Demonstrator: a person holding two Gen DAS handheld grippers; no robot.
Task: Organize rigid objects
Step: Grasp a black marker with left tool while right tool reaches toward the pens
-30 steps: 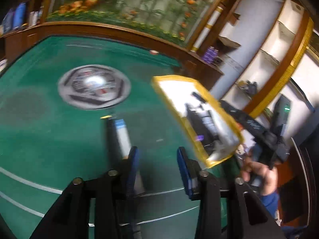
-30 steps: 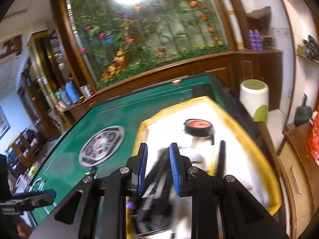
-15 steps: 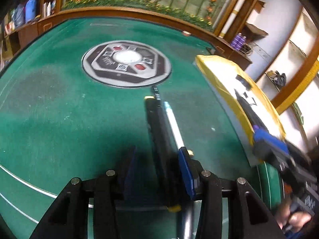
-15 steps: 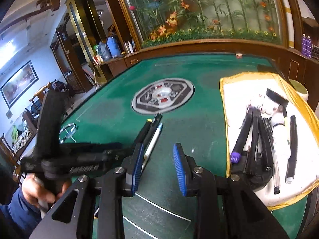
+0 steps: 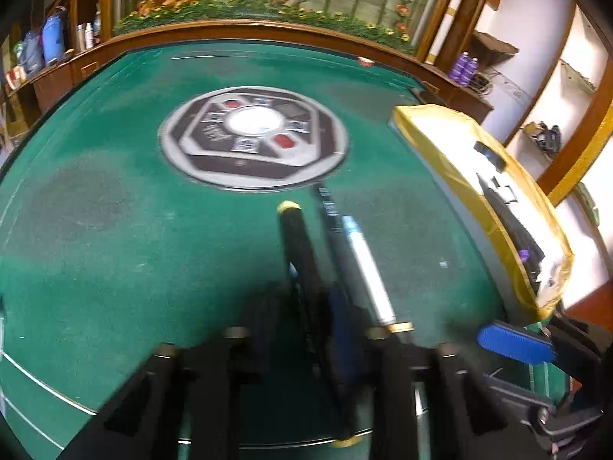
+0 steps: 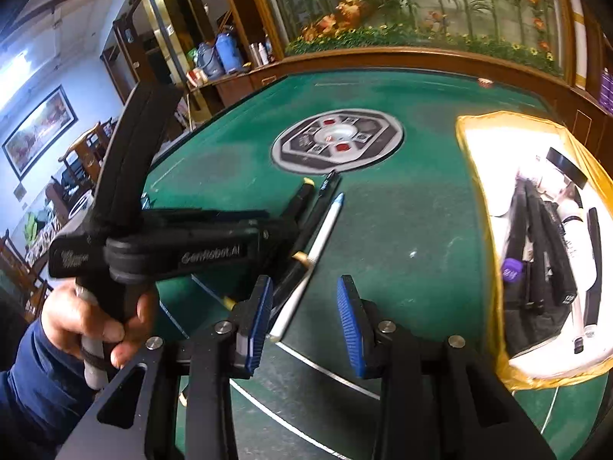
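On the green table (image 5: 95,230), three pens lie side by side, long axes running from 6 toward 12 o'clock: a gold-capped black pen (image 5: 297,241), a dark pen (image 5: 332,222) and a silver pen (image 5: 366,264). The blurred left gripper (image 5: 302,329) straddles the black pen; its grip is unclear. Only the right view shows the left hand (image 6: 95,322) and the yellow-edged tray's (image 6: 475,199) contents at 3 o'clock. The right gripper (image 6: 306,326) is wide open, empty.

Both grippers are black with ribbed blue pads (image 6: 260,322) and silver screws, the left gripper (image 6: 214,255) lettered what looks like "GenRobot.AI", held by a bare-skinned hand (image 6: 95,326) in a navy sleeve (image 6: 34,395).
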